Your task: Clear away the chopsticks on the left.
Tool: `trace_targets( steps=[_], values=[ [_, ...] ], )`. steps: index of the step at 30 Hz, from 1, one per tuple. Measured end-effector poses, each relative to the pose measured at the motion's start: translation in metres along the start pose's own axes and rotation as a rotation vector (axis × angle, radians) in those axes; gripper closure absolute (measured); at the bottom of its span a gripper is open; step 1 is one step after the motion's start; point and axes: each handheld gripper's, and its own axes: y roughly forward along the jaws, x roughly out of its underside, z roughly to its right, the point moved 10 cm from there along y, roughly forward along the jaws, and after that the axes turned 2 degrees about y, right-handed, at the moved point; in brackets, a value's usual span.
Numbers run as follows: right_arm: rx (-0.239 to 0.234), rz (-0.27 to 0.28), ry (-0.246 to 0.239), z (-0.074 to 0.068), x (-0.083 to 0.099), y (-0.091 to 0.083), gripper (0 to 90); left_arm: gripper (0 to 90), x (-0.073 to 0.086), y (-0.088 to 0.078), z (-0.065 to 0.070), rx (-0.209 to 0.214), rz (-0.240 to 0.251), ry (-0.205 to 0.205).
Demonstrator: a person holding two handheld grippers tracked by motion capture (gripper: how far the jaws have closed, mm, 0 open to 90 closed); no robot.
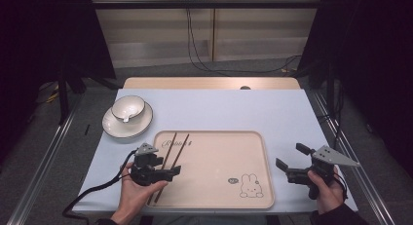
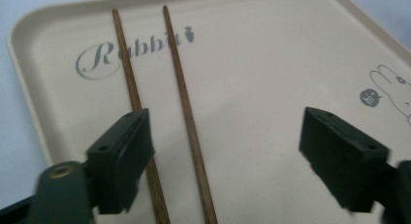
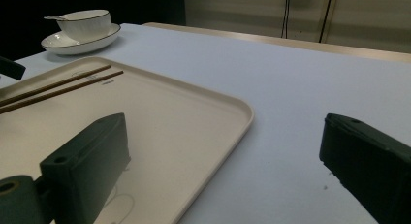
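Two chopsticks [image 2: 186, 107] lie side by side on the cream tray [image 1: 253, 152].
The left hand-held gripper [image 1: 173, 173] hangs released over them; the right hand-held gripper [image 1: 287, 159], also released, sits beside the tray over the desk [image 1: 219, 108].

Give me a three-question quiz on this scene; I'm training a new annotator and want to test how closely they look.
1. True or false: both chopsticks lie on the tray.
2. The bowl sits A) on the tray, B) on a plate, C) on bare table.
3. Fill in: the left gripper hangs over the tray with its jaws ____.

Key: 1 true. 2 B. 3 open; the right gripper, beside the tray, is open too.
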Motion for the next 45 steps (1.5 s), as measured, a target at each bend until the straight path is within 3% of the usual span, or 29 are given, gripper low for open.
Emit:
trace_targets(
  steps=[6, 10, 15, 18, 20, 22, 26, 30, 38, 39, 45],
  values=[
    [-0.001, 0.003, -0.002, 0.000, 0.000, 0.000, 3.6, 2.7, -0.010, -0.015, -0.006, -0.002, 0.043, 0.071],
    [-0.001, 0.003, -0.002, 0.000, 0.000, 0.000, 3.6, 3.2, -0.012, -0.025, -0.010, -0.018, 0.059, 0.093],
    [0.001, 0.004, -0.002, 0.000, 0.000, -0.001, 3.6, 3.0, -0.018, -0.045, -0.015, -0.029, 0.125, 0.190],
    [0.000, 0.004, -0.001, 0.000, 0.000, -0.001, 3.6, 2.7, -0.019, -0.054, -0.024, -0.079, 0.147, 0.214],
    [0.002, 0.005, -0.002, 0.001, -0.001, -0.001, 3.6, 2.6, -0.019, -0.061, -0.028, -0.043, 0.198, 0.223],
    [0.000, 0.005, 0.000, 0.000, -0.001, -0.001, 3.6, 2.6, -0.016, -0.066, -0.034, -0.026, 0.215, 0.190],
    [0.003, 0.010, 0.003, 0.000, -0.001, -0.001, 3.6, 2.5, -0.014, -0.077, -0.053, -0.100, 0.258, 0.196],
    [0.007, 0.017, 0.004, 0.001, -0.002, -0.002, 3.5, 2.5, -0.010, -0.088, -0.061, -0.080, 0.304, 0.170],
    [0.017, 0.038, 0.002, 0.002, -0.003, -0.004, 3.2, 2.3, 0.006, -0.101, -0.078, -0.089, 0.329, 0.119],
    [0.023, 0.043, -0.001, 0.002, -0.004, -0.004, 3.2, 2.4, 0.007, -0.103, -0.080, -0.105, 0.336, 0.111],
    [0.027, 0.050, 0.002, 0.003, -0.004, -0.006, 2.9, 2.0, 0.013, -0.112, -0.084, -0.060, 0.376, 0.089]
  ],
)
